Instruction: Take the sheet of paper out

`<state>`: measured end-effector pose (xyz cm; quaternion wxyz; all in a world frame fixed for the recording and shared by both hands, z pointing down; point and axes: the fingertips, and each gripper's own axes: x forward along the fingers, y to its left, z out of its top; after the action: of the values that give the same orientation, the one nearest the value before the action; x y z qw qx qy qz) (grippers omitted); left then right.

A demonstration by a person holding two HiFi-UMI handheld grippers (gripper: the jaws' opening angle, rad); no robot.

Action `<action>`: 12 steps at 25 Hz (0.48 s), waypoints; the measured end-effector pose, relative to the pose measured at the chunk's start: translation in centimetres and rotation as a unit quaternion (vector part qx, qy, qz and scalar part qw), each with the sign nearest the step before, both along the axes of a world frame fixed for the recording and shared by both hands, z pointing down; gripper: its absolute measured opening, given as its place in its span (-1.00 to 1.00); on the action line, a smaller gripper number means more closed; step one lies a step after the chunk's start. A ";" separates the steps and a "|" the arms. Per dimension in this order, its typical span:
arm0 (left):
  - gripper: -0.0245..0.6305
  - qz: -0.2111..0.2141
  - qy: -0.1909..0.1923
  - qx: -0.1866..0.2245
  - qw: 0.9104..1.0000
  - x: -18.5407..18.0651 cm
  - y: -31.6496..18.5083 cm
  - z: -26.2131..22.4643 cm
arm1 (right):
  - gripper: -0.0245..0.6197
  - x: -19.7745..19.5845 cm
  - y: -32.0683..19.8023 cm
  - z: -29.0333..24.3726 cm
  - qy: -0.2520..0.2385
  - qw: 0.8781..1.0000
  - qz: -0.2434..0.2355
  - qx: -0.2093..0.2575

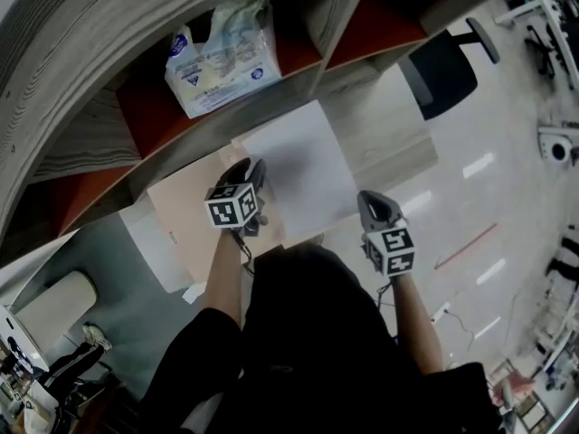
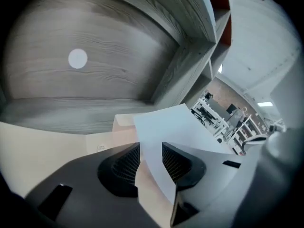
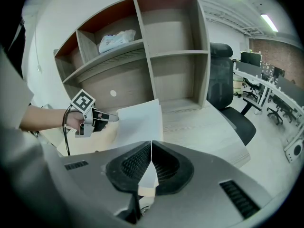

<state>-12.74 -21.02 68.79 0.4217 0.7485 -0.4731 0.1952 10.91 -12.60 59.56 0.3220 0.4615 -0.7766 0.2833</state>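
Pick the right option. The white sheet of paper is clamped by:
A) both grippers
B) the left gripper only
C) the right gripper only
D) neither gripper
C: the right gripper is shut on the sheet, while the left gripper has its jaws apart around it.

Person's wearing a black top (image 1: pixel 298 333), with a dark sleeve (image 1: pixel 194 360) showing at the lower left of the head view; left gripper (image 1: pixel 256 166) and right gripper (image 1: pixel 370 199) are both grey shells with black ribbed pads (image 3: pixel 134 163); each carries a white cube (image 1: pixel 232 205) printed with black square markers; a thin black cable (image 3: pixel 65 134) loops off the left one, mid-left in the right gripper view.
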 end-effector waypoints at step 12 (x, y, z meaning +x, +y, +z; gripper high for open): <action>-0.32 -0.018 0.088 -0.044 0.995 0.5 -0.8 1.5 | -0.87 0.3 -0.2 0.3 -0.001 1.000 0.002 -0.002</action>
<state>-12.22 -21.86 70.26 0.4979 0.7346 -0.4387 0.1412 11.17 -12.82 59.83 0.3215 0.4622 -0.7755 0.2858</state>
